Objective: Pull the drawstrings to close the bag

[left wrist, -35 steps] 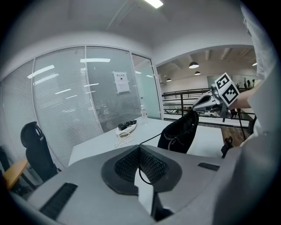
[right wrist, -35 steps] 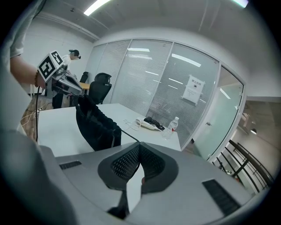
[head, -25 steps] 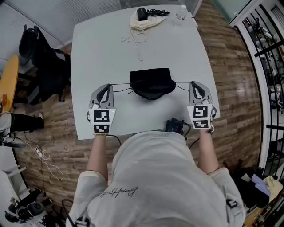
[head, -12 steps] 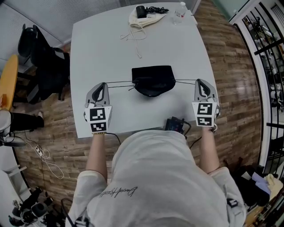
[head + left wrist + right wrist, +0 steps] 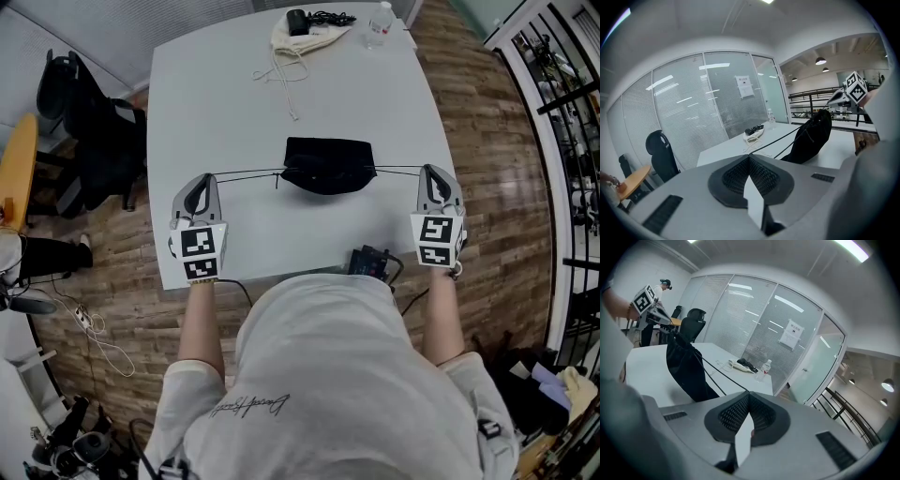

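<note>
The left gripper (image 5: 201, 181), clamped on the left drawstring (image 5: 246, 173), has swung further out from the black bag (image 5: 328, 165). Right of the bag, the right gripper (image 5: 432, 174) has done likewise, clamped on the right drawstring (image 5: 398, 170). Both cords are now taut and the bag's mouth is cinched narrower, so it looks nearly closed.

Overhead head view; gripper views face inward, sharing the bag (image 5: 328, 167)

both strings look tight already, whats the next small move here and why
Probably draw both grippers slightly further apart. The left gripper is shut on the left drawstring and the right gripper on the right drawstring. Both run taut to the black bag. Its mouth looks gathered, but I cannot tell whether it is fully cinched.
</note>
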The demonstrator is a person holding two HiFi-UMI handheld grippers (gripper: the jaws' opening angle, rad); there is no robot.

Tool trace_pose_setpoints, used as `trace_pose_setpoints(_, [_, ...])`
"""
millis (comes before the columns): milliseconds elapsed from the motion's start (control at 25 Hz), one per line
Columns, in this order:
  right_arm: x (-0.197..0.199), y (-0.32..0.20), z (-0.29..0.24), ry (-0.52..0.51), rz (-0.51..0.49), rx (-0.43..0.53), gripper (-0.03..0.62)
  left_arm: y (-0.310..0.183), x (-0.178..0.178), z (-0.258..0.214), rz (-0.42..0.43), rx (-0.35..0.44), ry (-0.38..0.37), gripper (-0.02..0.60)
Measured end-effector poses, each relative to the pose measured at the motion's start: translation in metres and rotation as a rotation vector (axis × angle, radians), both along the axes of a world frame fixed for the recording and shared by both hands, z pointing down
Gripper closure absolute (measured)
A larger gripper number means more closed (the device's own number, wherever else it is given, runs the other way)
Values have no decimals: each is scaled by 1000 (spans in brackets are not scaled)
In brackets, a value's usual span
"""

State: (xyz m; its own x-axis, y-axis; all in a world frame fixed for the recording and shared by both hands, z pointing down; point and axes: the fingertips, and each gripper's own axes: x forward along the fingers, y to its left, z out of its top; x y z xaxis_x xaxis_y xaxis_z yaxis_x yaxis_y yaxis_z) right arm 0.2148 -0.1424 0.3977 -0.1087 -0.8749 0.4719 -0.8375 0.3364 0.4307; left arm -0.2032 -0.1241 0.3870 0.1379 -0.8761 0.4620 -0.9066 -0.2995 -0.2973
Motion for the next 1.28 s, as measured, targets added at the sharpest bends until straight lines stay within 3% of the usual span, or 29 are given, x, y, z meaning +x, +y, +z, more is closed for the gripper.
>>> trace_pose_setpoints(280, [3,0,-3,98,-50,28,571,1,-2,-3,27,-4,-30,571])
trace_pose_setpoints(520, [3,0,-3,116,-70,37,571,-1,-5,-2,26,-5,-33,571])
trace_pose_setpoints(760, [3,0,-5,181,-125,47,571,-1,-6,-1,86,-19,-90,571])
trace_pose_setpoints(1120, [-1,3,-6,241,-244,31,569,-3,-9,1,175,-67,-107,571])
trace_pose_setpoints(1280, [1,3,-7,231,-246,29,569,-4,-7,-4,176,-64,-102,571])
